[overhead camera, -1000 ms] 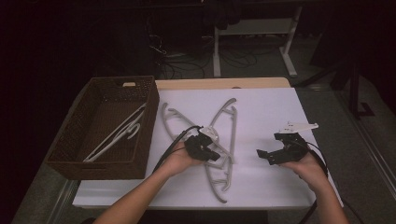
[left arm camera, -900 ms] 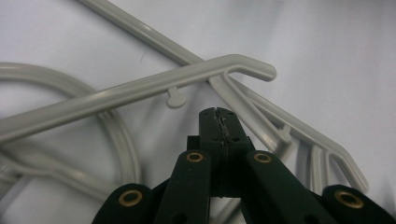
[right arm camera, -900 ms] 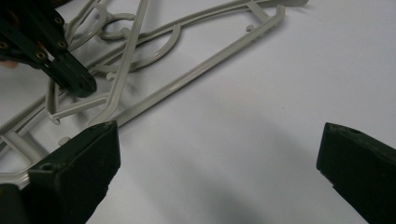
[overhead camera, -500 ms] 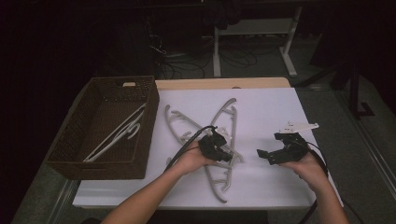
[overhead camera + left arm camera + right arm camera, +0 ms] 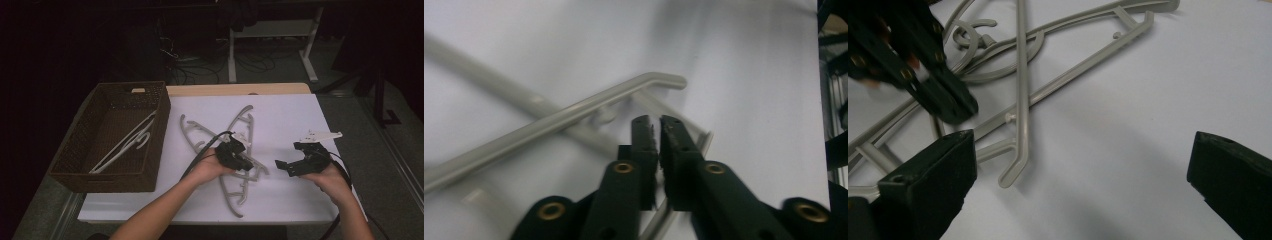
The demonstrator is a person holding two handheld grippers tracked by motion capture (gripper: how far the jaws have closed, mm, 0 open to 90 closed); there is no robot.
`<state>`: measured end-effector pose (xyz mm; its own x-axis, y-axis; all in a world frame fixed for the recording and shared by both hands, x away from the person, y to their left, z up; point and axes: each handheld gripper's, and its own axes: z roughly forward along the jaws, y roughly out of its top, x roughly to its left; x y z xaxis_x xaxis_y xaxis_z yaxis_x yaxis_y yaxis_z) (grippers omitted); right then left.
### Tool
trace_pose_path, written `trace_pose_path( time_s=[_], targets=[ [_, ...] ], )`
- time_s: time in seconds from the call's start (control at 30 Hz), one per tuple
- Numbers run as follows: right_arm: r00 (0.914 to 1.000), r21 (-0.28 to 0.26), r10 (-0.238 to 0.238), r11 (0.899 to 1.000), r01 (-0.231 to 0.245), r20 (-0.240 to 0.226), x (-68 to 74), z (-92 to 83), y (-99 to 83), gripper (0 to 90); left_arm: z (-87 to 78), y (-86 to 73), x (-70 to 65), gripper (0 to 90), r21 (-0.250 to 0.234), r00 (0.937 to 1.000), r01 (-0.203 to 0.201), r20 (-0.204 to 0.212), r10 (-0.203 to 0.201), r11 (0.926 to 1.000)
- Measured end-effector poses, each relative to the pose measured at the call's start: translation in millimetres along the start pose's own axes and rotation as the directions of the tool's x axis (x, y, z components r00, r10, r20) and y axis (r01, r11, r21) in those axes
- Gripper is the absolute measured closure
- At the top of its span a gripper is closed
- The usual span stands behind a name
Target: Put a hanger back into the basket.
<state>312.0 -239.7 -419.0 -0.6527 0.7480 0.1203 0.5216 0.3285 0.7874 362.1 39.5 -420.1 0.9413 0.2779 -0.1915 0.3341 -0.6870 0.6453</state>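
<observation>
Two grey hangers [image 5: 235, 150] lie crossed on the white worktop [image 5: 300, 110], one stacked over the other in an X. One brown wicker basket [image 5: 75, 172] stands at the worktop's left edge, and two white hangers [image 5: 125, 145] rest inside it, side by side. A single small white piece [image 5: 320, 135] sits near the right edge; what it is cannot be made out. Two hand-held tongs are at work over the sheet, the left tongs [image 5: 245, 164] and the right tongs [image 5: 285, 167], one to each hand.

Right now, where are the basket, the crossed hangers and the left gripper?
basket [image 5: 159, 131], high view, right wall.
crossed hangers [image 5: 244, 118], high view, upper arm.
left gripper [image 5: 655, 131], left gripper view, between its fingertips.
</observation>
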Motion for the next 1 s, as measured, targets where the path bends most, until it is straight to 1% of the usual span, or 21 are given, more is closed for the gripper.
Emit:
trace_pose_path(
  time_s=[0.1,0.17,0.23,0.3,0.37,0.4,0.47,0.53,0.6,0.63,0.73,0.8,0.87,0.9,1.0],
  targets=[
    [0.9999,0.005,-0.006,1.0,0.007,-0.008,3.2,2.2,1.4,0.0,-25.7,-12.7,10.3,68.6,-0.042,0.9986,0.032,-0.04,-0.034,0.9986],
    [0.9998,0.008,-0.008,1.0,0.008,-0.018,5.9,3.4,2.8,1.2,-42.3,-22.8,18.2,63.2,-0.074,0.9957,0.061,-0.065,-0.066,0.9954],
    [0.9994,0.011,-0.012,1.0,0.012,-0.032,9.1,4.6,4.8,2.2,-56.6,-33.0,25.3,55.7,-0.1,0.9914,0.085,-0.09,-0.095,0.9913],
    [0.9988,0.014,-0.02,1.0,0.02,-0.046,13.1,5.7,7.6,4.9,-68.6,-42.9,30.8,50.1,-0.121,0.9852,0.109,-0.119,-0.124,0.9866],
    [0.9975,0.015,-0.023,1.0,0.024,-0.067,17.6,7.4,11.0,7.1,-77.1,-51.8,33.9,45.5,-0.138,0.98,0.129,-0.134,-0.147,0.982],
    [0.9964,0.018,-0.027,0.999,0.028,-0.081,20.1,8.5,12.8,9.2,-79.9,-55.8,34.0,42.8,-0.148,0.9776,0.132,-0.144,-0.154,0.9802],
    [0.9937,0.018,-0.04,0.999,0.043,-0.105,25.6,11.5,16.5,12.9,-83.4,-62.4,32.7,37.0,-0.15,0.9737,0.144,-0.155,-0.167,0.9781],
    [0.9907,0.022,-0.048,0.998,0.051,-0.127,31.3,15.1,19.9,14.8,-85.3,-66.2,29.8,33.3,-0.157,0.9721,0.15,-0.156,-0.175,0.9761],
    [0.986,0.034,-0.053,0.998,0.059,-0.158,37.5,19.3,22.7,19.1,-85.6,-67.9,26.0,29.2,-0.174,0.9717,0.144,-0.161,-0.173,0.9741],
    [0.9832,0.04,-0.06,0.997,0.068,-0.172,40.8,21.9,23.8,21.2,-85.4,-68.3,25.0,28.9,-0.177,0.9714,0.144,-0.162,-0.173,0.9736],
    [0.9735,0.064,-0.079,0.994,0.094,-0.215,51.4,30.9,26.6,28.4,-85.0,-68.5,24.9,27.0,-0.181,0.9681,0.154,-0.169,-0.185,0.9712],
    [0.9674,0.079,-0.084,0.991,0.105,-0.239,58.5,37.8,28.6,33.0,-85.6,-69.6,25.6,27.0,-0.194,0.9661,0.161,-0.169,-0.195,0.9677],
    [0.9595,0.087,-0.089,0.989,0.116,-0.267,64.2,45.1,31.3,40.1,-86.2,-70.6,26.3,27.0,-0.194,0.9642,0.167,-0.173,-0.201,0.9667],
    [0.9557,0.093,-0.083,0.989,0.114,-0.282,66.9,48.9,32.9,42.6,-86.3,-71.0,26.6,27.0,-0.197,0.9638,0.168,-0.172,-0.203,0.9658],
    [0.9478,0.107,-0.09,0.986,0.129,-0.306,75.9,60.2,37.8,47.3,-86.3,-71.1,26.4,27.0,-0.204,0.9626,0.172,-0.173,-0.209,0.9638]
  ],
)
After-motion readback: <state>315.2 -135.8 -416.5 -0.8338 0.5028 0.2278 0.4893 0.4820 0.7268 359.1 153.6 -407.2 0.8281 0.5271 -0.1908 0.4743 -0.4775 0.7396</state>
